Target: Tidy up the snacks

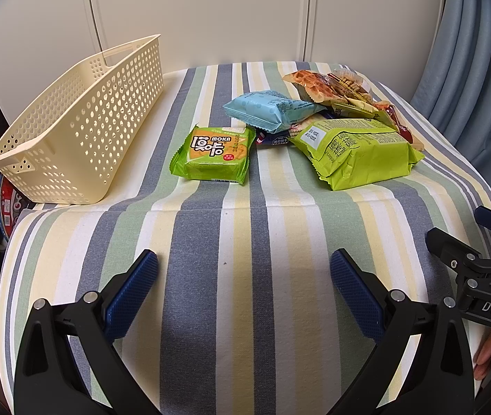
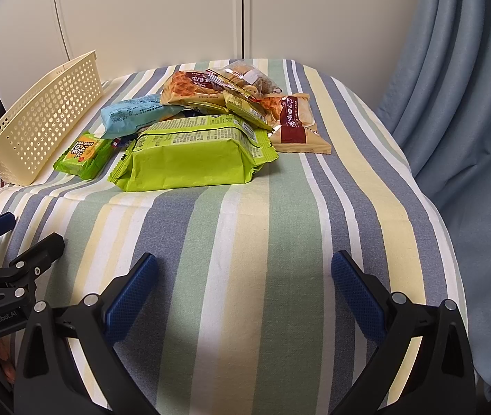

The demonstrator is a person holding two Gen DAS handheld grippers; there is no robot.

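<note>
Cream basket (image 1: 82, 131) empty beside piled snacks (image 1: 318, 121)

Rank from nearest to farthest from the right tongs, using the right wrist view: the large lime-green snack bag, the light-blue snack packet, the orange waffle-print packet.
From the right tongs:
1. Large lime-green snack bag, front of the pile, left of centre.
2. Light-blue snack packet, behind it, further left.
3. Orange waffle-print packet, on top at the back.
</note>
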